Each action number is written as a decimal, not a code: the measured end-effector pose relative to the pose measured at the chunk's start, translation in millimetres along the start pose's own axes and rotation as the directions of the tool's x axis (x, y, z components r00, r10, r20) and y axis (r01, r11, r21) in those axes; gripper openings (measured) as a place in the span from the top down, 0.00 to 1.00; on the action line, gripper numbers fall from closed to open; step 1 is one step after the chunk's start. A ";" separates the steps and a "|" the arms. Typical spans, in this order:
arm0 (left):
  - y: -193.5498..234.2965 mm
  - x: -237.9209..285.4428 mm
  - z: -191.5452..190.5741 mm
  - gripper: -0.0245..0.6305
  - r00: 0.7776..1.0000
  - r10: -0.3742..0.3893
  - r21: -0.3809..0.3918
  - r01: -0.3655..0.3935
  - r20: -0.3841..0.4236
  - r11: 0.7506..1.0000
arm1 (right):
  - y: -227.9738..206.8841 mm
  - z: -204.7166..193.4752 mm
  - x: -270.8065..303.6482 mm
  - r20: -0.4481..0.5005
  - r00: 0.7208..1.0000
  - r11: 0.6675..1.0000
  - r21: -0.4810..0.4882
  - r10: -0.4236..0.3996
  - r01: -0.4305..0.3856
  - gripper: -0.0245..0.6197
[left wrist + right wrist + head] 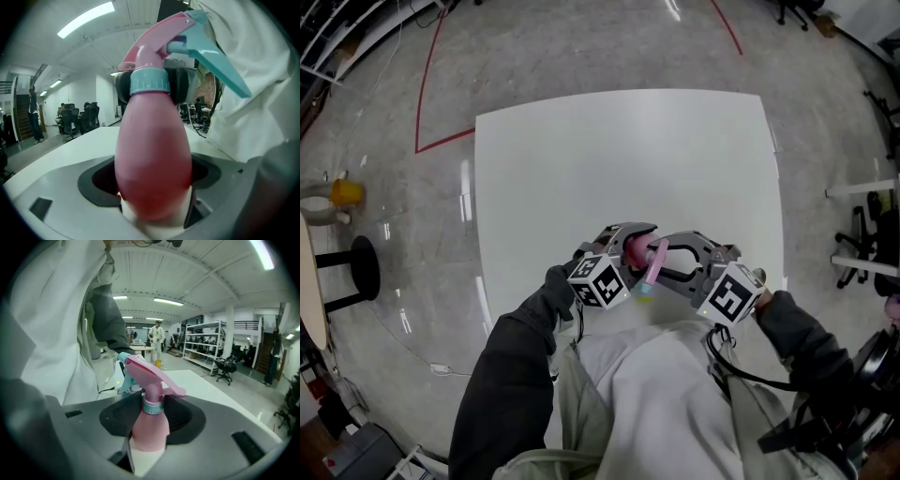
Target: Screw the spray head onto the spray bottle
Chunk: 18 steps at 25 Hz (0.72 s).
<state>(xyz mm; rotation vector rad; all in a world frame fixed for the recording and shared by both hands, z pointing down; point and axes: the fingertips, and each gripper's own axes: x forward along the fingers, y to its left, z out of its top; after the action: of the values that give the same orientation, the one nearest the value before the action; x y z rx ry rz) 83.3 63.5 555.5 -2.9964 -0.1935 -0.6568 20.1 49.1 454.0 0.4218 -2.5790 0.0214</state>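
Pink spray bottle (634, 251) held up at lower centre of head view, above near part of white table (628, 159), L gripper (623, 246) clamped on bottle body, R gripper (671, 262) jaws apart, loose round teal collar (150, 82), pink spray head (657, 263) on bottle, teal trigger (220, 65) twd person.

Head cam sits up high and looks steeply down on the white table (628, 159), far enough back to be the wide overview. The left gripper cam rides on the left gripper (628, 242) and looks along its jaws from super close, so the spray bottle (152, 154) fills most of the frame. The right gripper cam does the same from the right gripper (670, 262), a bit further back and, I think, facing roughly the opposite way. All three views share the spray bottle and some of the tabletop.
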 end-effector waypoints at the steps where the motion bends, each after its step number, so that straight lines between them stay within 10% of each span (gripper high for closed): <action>1: 1.0 1.5 1.5 0.31 1.000 0.019 -0.008 -0.019 0.003 1.000 | -1.2 -1.3 -2.1 0.009 0.999 0.999 0.033 -0.042 0.042 0.74; 4: 8.1 2.5 4.5 0.31 0.995 0.100 -0.042 -0.099 0.024 0.994 | -10.2 -2.4 -6.5 0.024 0.966 0.955 0.157 -0.258 0.251 0.75; 8: 14.3 4.2 6.1 0.31 0.982 0.186 -0.081 -0.182 0.044 0.980 | -22.7 -0.3 -11.8 0.022 0.816 0.771 0.343 -0.578 0.537 0.76; 10: 12.7 2.9 4.9 0.31 0.984 0.173 -0.077 -0.169 0.050 0.983 | -22.4 3.7 -10.0 0.054 0.785 0.734 0.399 -0.618 0.550 0.76; 15: -0.1 -3.8 -1.1 0.31 0.999 0.028 -0.015 -0.028 0.032 1.000 | -1.0 -0.7 -13.3 0.124 0.933 0.938 0.131 -0.337 0.321 0.76; 18: -8.7 -4.4 -2.4 0.31 0.999 -0.041 0.018 0.041 -0.009 0.999 | -1.6 -6.6 -21.9 0.084 0.970 0.974 0.023 -0.226 0.225 0.65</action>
<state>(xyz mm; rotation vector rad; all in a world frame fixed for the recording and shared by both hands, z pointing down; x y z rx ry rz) 77.2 71.5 556.2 -2.9789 -0.2594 -0.6680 41.7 54.7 448.6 0.7340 -2.5996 -0.0608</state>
